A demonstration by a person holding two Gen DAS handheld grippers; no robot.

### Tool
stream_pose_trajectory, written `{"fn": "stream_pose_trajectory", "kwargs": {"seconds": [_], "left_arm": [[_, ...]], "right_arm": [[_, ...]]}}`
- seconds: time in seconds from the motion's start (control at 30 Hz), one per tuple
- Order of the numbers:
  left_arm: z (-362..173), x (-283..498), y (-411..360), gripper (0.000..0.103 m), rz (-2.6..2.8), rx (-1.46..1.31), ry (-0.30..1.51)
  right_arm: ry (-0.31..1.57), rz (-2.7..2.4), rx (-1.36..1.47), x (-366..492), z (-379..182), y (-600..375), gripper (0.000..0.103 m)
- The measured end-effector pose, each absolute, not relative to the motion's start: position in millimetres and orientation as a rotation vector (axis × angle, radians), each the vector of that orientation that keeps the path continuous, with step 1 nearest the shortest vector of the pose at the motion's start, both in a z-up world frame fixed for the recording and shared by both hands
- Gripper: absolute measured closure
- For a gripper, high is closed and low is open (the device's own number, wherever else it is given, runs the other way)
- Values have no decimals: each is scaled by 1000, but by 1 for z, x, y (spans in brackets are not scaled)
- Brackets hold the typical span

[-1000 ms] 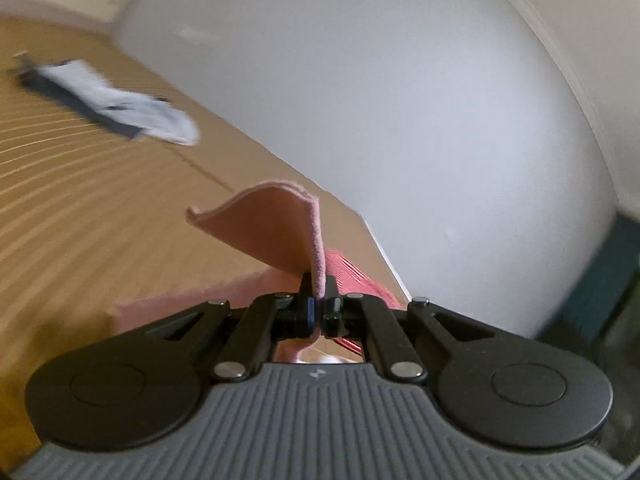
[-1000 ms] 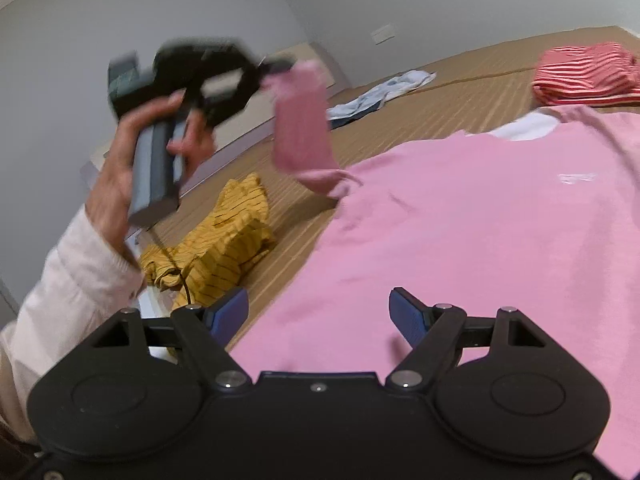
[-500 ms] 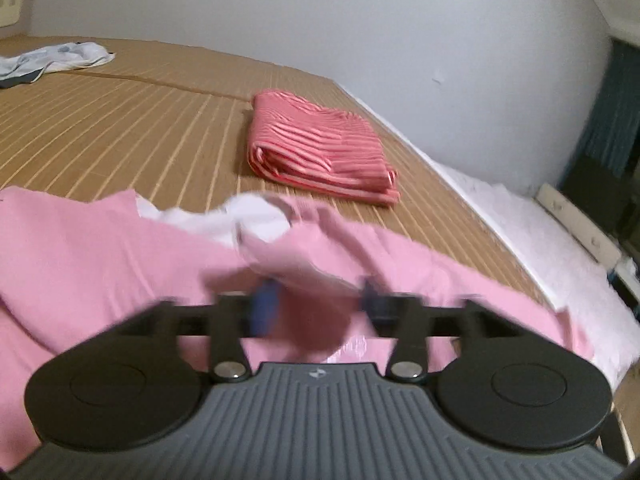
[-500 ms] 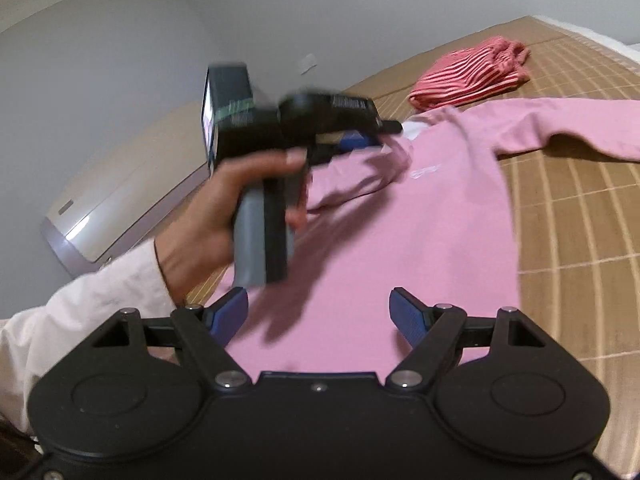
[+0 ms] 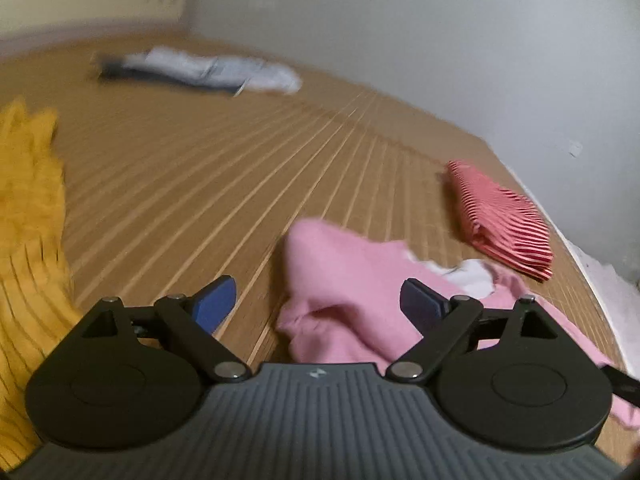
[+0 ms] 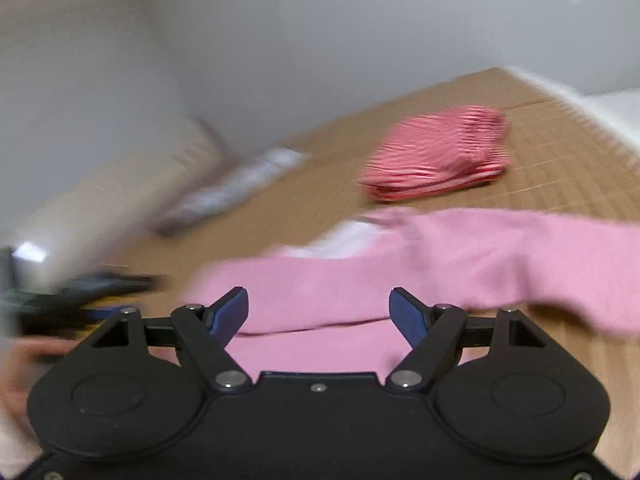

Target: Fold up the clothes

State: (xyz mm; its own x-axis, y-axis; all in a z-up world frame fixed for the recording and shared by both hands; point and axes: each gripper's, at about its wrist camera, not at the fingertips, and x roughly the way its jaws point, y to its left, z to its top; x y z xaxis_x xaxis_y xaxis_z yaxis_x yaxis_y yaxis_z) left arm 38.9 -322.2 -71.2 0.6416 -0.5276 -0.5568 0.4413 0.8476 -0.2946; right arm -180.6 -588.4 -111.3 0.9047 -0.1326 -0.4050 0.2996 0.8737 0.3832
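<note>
Left gripper (image 5: 318, 304) has its jaws spread wide, gripping nothing. Right gripper (image 6: 319, 312) is likewise spread and empty, the left hand (image 6: 24, 364) blurred at its nine o'clock.

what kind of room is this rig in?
Probably a bedroom at home: clothes lie on a bamboo mat that seems to cover a bed, with a pink top, folded striped garment, yellow garment and plain walls.
</note>
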Motion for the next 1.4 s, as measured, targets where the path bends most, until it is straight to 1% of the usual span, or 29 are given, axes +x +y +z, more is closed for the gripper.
{"fn": "stream_pose_trajectory", "kwargs": {"seconds": [0.07,0.1,0.13,0.17,0.23,0.37,0.4,0.47,0.53,0.73,0.8,0.83,0.87,0.93,1.07,1.1,1.17,1.2,1.3,1.37,1.4], "left_arm": [[-74,45,-329,11,-577,-97,687],[-75,47,-334,11,-588,-57,677],[-78,47,-338,11,-580,-11,677],[-82,46,-340,11,-566,37,679],[-88,44,-346,11,-537,132,684],[-112,52,-350,11,-441,296,705],[-117,55,-348,11,-422,324,722],[-119,60,-340,9,-411,301,747],[-118,61,-333,9,-405,271,761],[-101,48,-320,10,-403,196,759],[-96,44,-316,10,-402,170,759],[-93,42,-314,10,-401,158,758],[-92,40,-314,10,-402,157,754],[-91,37,-319,10,-412,171,747],[-91,34,-327,10,-419,218,727],[-91,36,-329,10,-410,228,718],[-91,40,-329,10,-381,243,712],[-91,42,-328,10,-370,247,714],[-89,44,-324,10,-369,230,713],[-87,43,-323,10,-382,204,719],[-86,43,-323,10,-386,198,719]], "right_arm": [[428,-269,425,-158,-118,-598,35],[422,-257,422,-151,-119,-600,39],[406,-235,422,-145,-120,-600,49],[400,-203,439,-140,-123,-599,56],[396,-129,486,-130,-128,-595,58],[457,-188,387,-119,-138,-588,58],[473,-206,358,-116,-140,-586,60],[506,-243,300,-111,-145,-582,71],[519,-295,295,-114,-144,-587,76],[504,-331,275,-126,-144,-590,76],[474,-341,282,-125,-137,-590,69],[455,-339,280,-123,-135,-590,59],[439,-334,277,-124,-132,-589,55],[423,-324,274,-123,-127,-589,54],[505,-316,236,-104,-138,-602,53],[540,-319,221,-98,-145,-606,56],[547,-317,185,-99,-149,-610,66],[552,-339,170,-101,-149,-610,67],[528,-360,202,-116,-142,-609,65],[394,-300,376,-151,-132,-616,53],[333,-301,450,-170,-128,-622,52]]}}
